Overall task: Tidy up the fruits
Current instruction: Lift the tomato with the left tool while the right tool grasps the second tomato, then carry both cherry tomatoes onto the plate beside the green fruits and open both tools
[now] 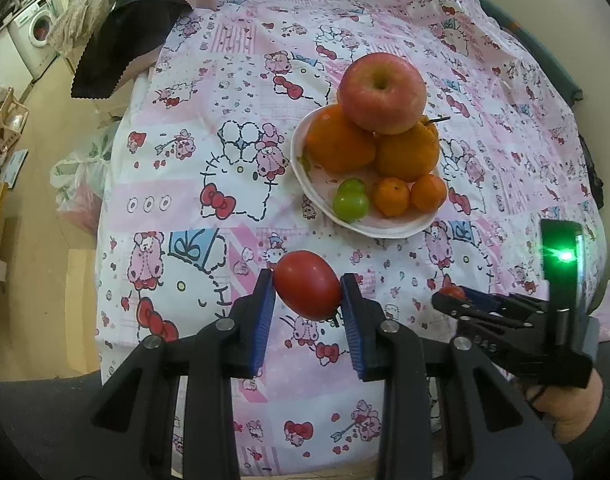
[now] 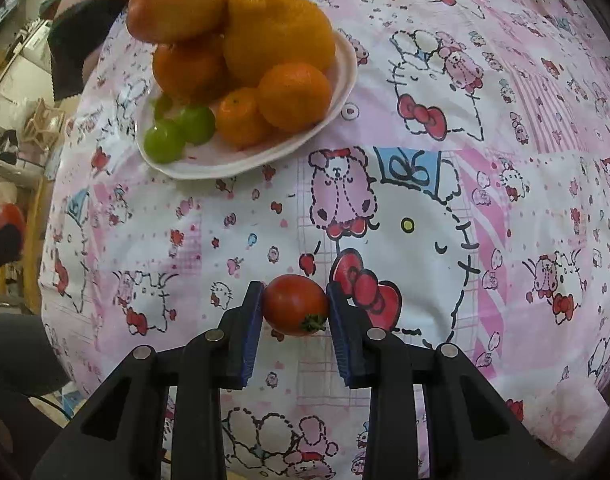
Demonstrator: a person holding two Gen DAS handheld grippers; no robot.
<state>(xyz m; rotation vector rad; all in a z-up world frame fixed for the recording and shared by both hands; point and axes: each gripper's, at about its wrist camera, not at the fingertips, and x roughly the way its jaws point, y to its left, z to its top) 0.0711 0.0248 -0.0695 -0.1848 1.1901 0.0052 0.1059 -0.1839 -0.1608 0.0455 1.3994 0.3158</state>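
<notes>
My left gripper [image 1: 307, 285] is shut on a red oval tomato [image 1: 307, 283], held above the patterned cloth in front of the plate. My right gripper [image 2: 295, 304] is shut on a smaller red tomato [image 2: 295, 305] with a green stem; it also shows in the left wrist view [image 1: 452, 295] at the right. A white plate [image 1: 389, 227] holds a red apple [image 1: 381, 92] on top of two big oranges [image 1: 340, 145], two small oranges [image 1: 391, 197] and two green fruits [image 1: 350, 201]. The plate [image 2: 241, 163] is at the upper left in the right wrist view.
A pink cartoon-print cloth [image 1: 209, 184] covers the table. A black and pink cloth [image 1: 121, 48] hangs at the far left corner. A washing machine [image 1: 35, 36] and a plastic bag [image 1: 81, 184] are on the floor side at left.
</notes>
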